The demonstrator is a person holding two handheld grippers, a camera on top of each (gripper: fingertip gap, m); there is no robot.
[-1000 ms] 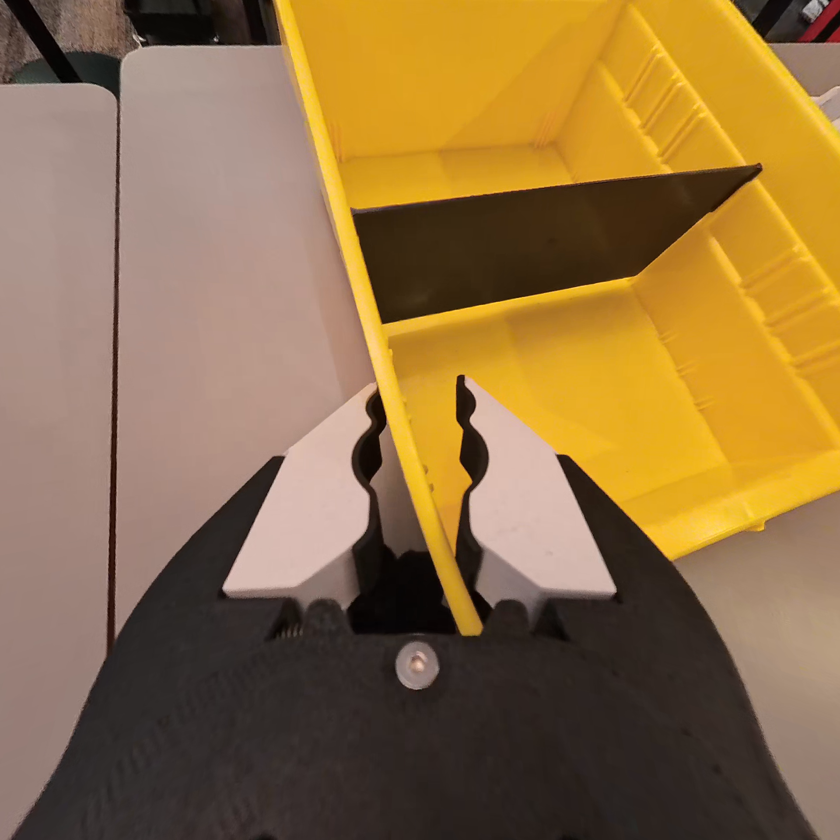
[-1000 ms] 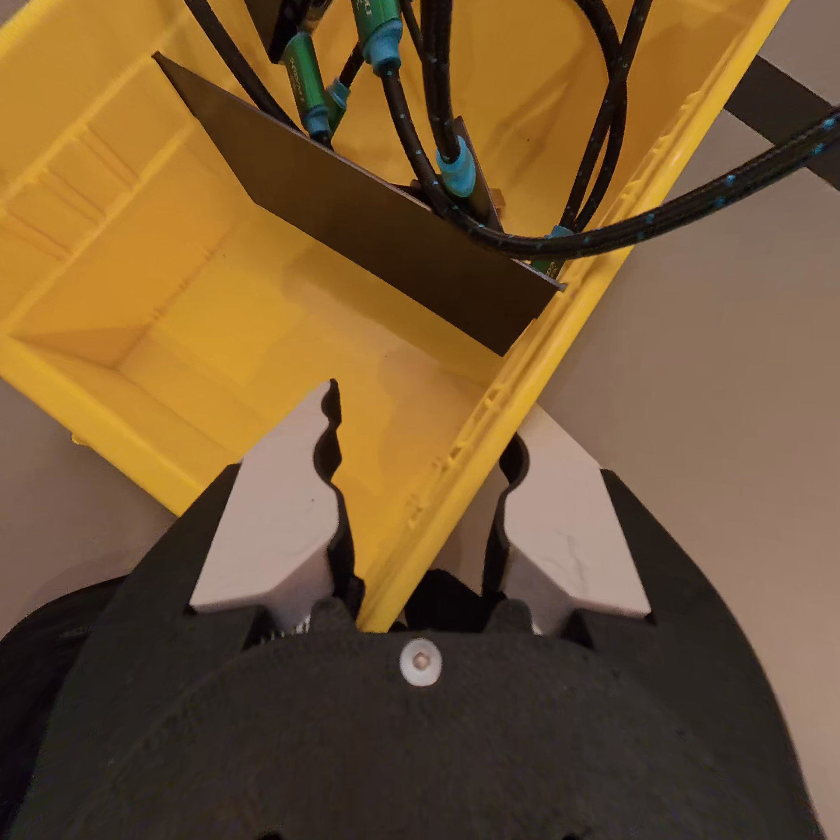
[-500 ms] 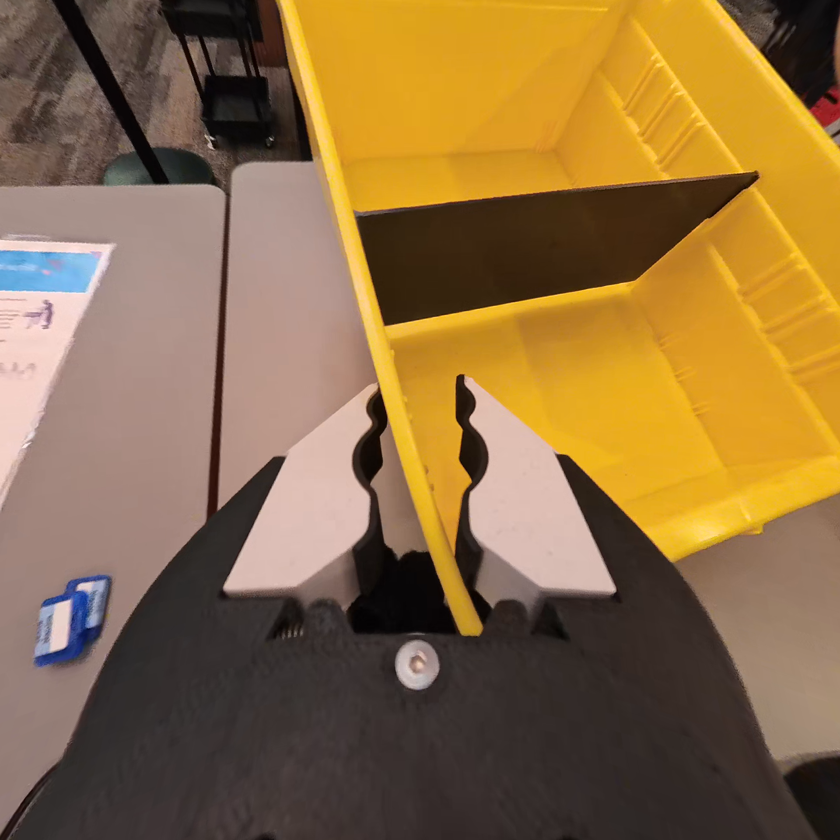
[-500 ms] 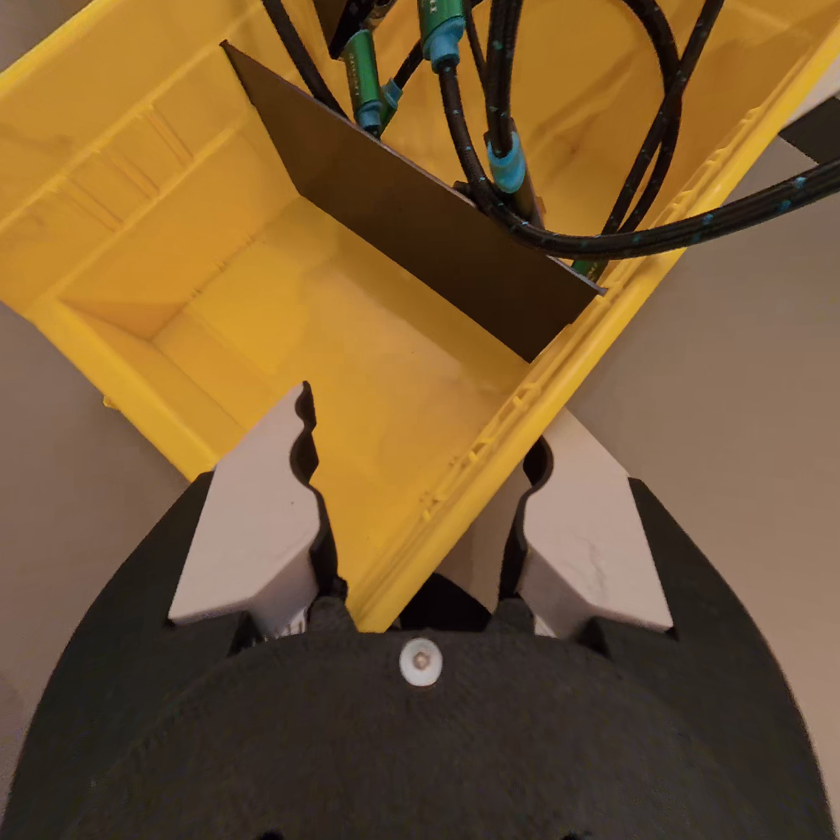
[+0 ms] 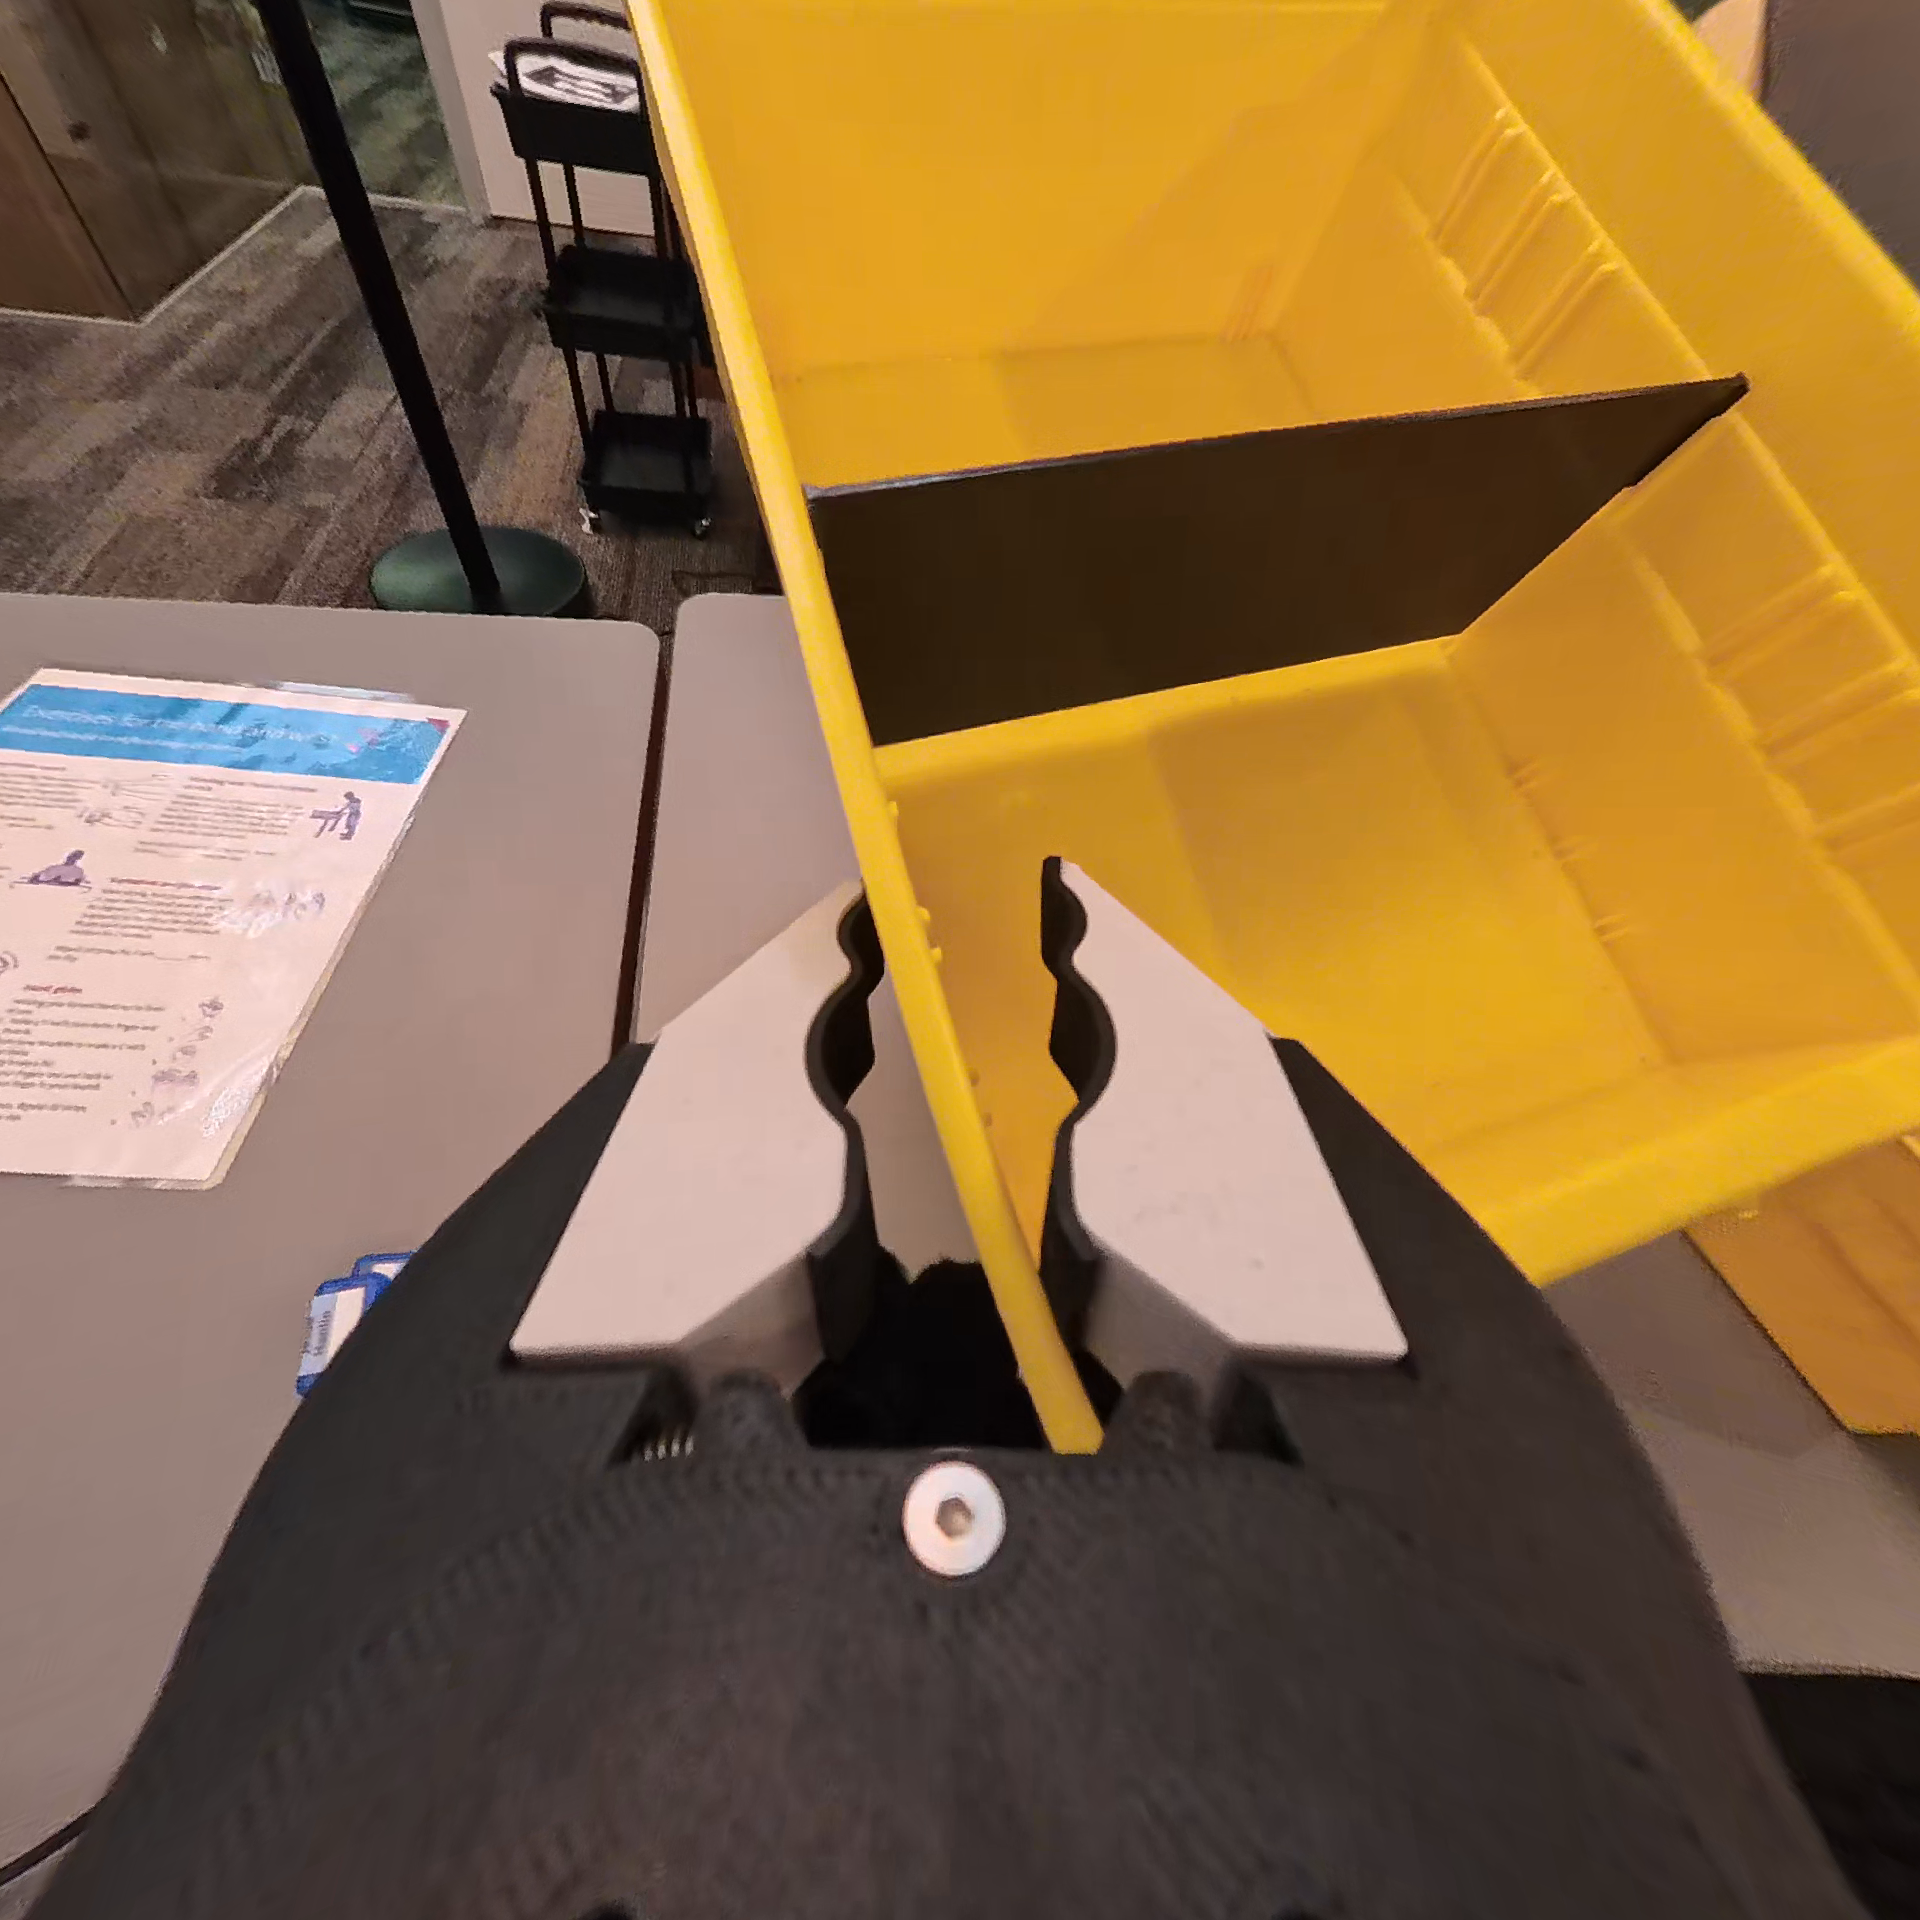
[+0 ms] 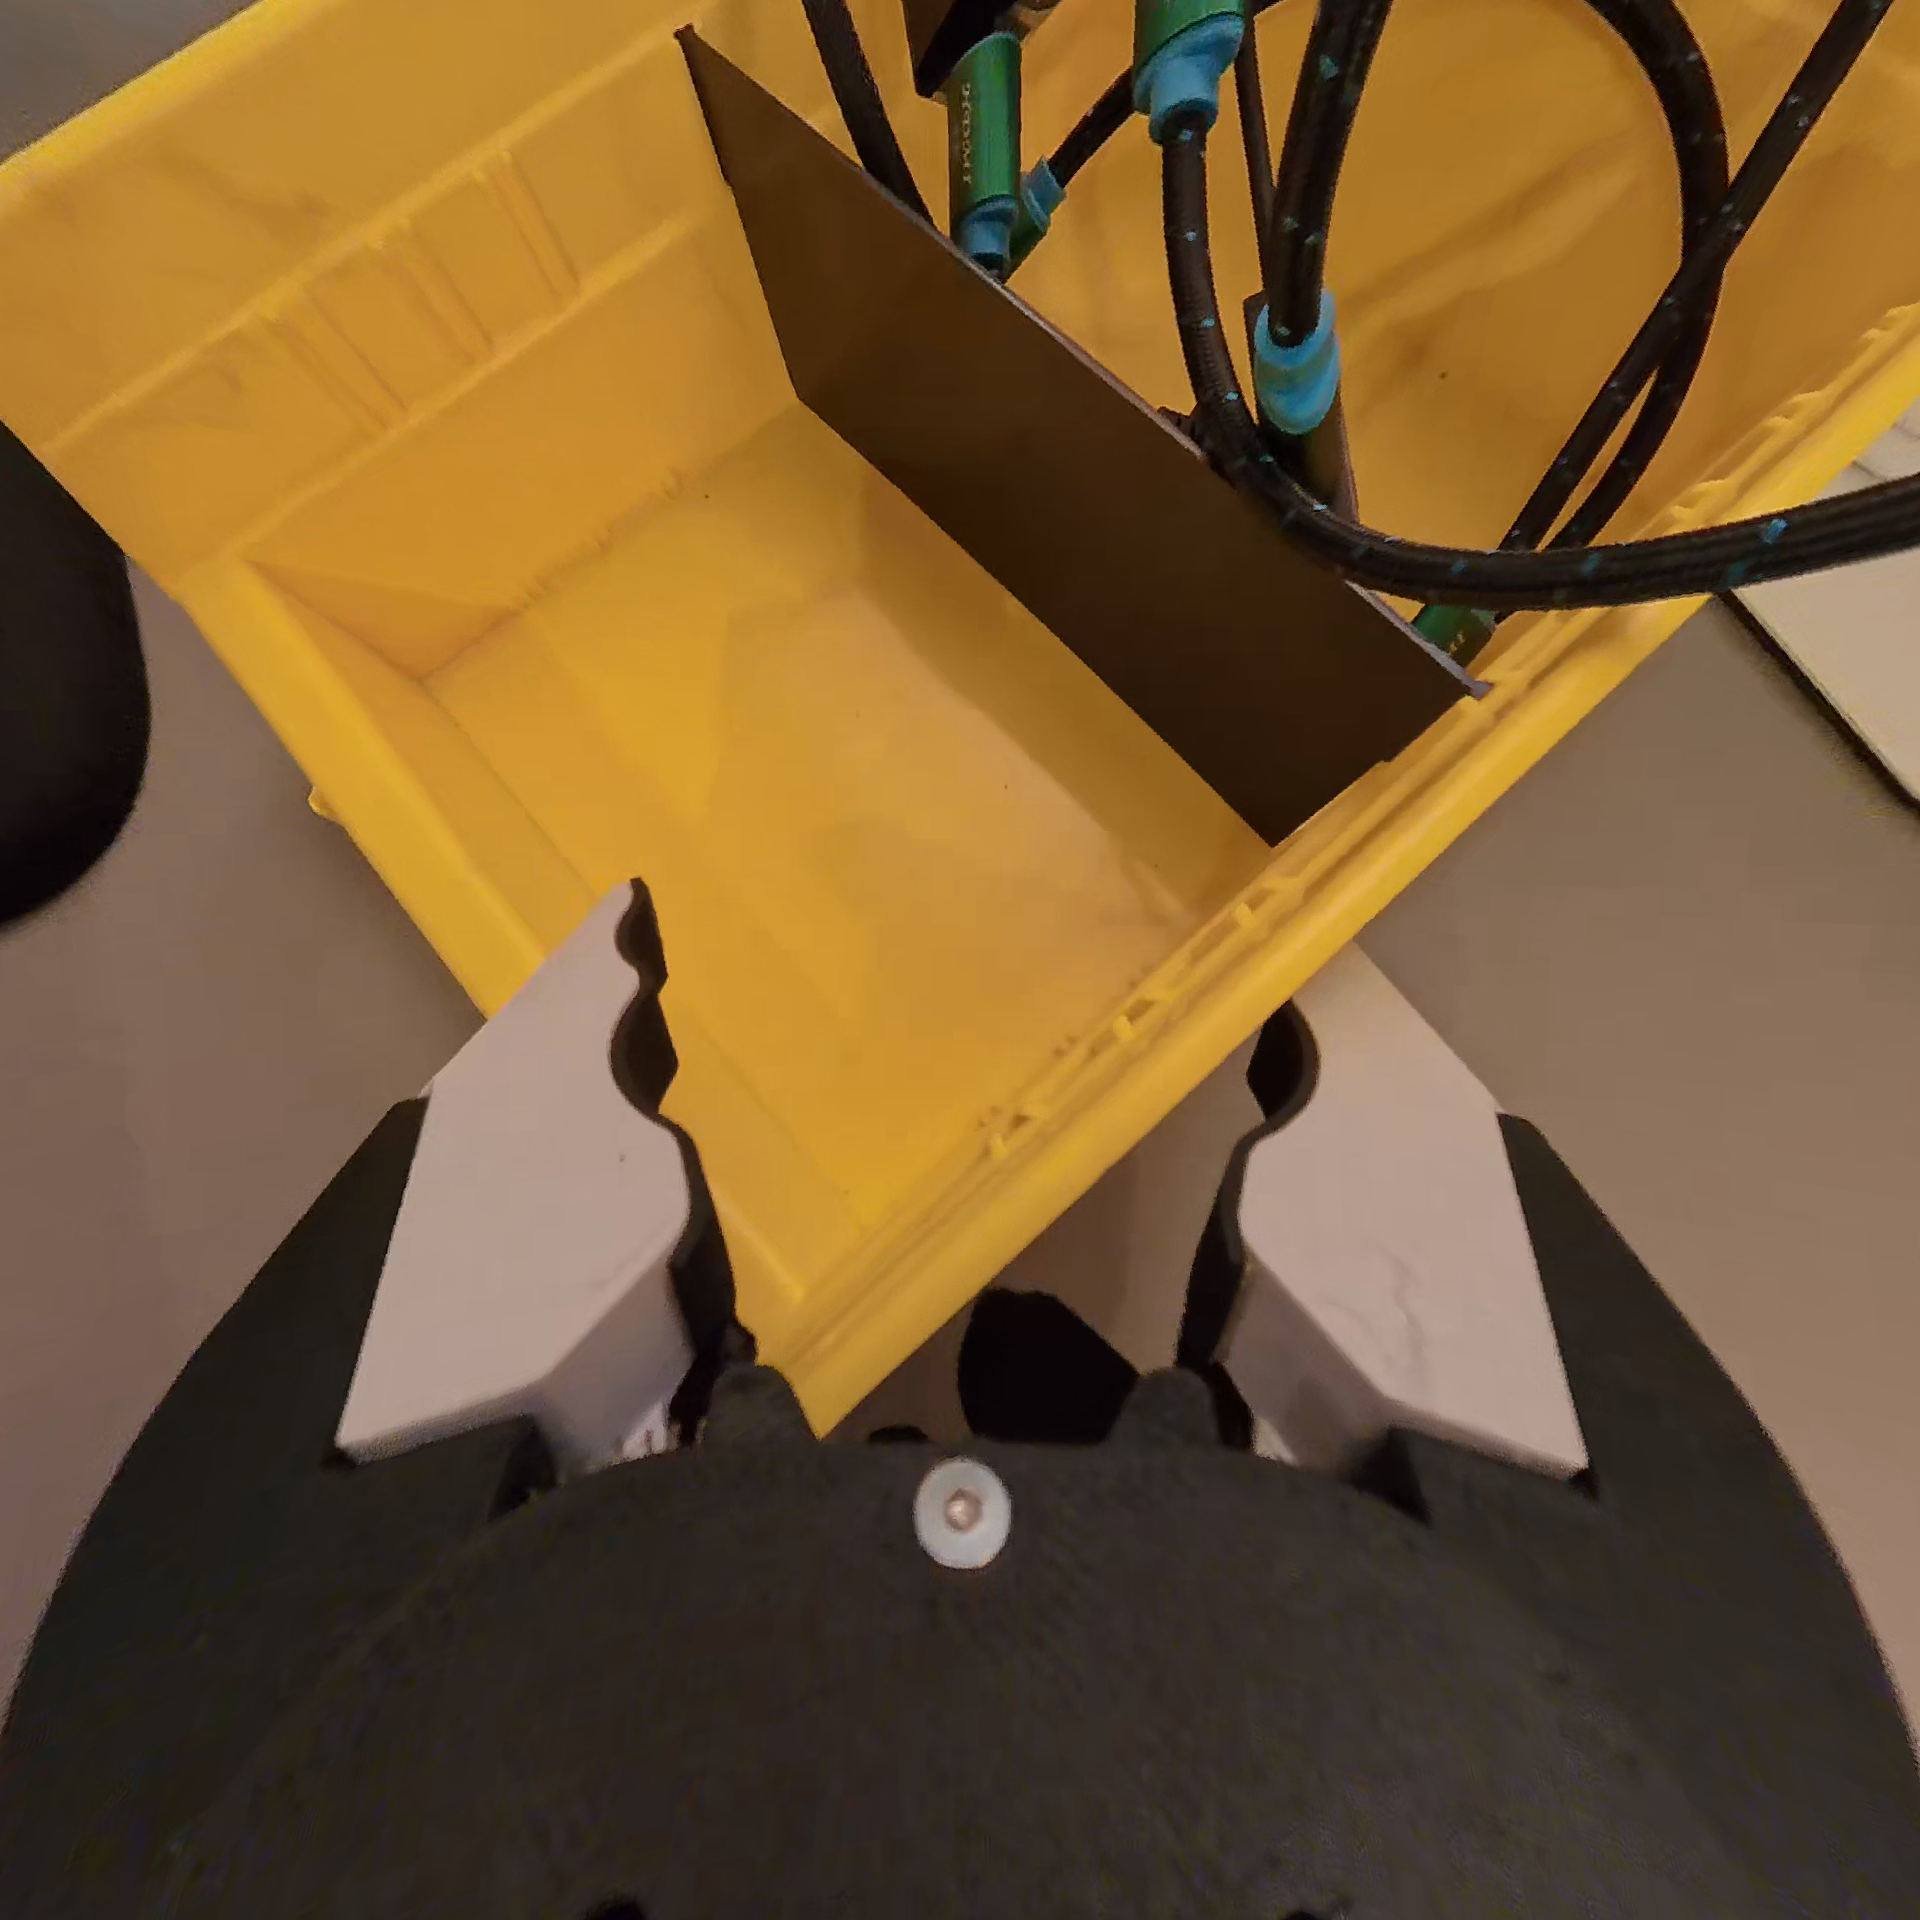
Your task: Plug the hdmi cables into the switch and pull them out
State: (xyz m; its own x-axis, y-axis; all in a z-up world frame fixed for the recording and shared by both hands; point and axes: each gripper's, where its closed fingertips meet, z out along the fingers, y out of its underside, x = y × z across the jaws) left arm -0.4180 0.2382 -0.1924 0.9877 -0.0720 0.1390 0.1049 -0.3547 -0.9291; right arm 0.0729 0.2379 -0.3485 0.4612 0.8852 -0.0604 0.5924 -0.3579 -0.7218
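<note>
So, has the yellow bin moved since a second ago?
Yes. The yellow bin, clamped in the left hand-held gripper, has tipped upward: its far end now rises past the grey table's far edge.

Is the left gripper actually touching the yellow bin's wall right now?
Touching. In the left wrist view the yellow bin wall runs between the left gripper fingers and lies against the right pad near its base.

A printed sheet with a blue header band, small figures and lines of print lies on the worktop at the left. A small blue-edged card with writing lies nearer, partly hidden behind the left claw. In the right wrist view, the green plug of a cable in the far compartment of the yellow bin carries small lettering, and a sign stands on a black cart far off in the left wrist view.
</note>
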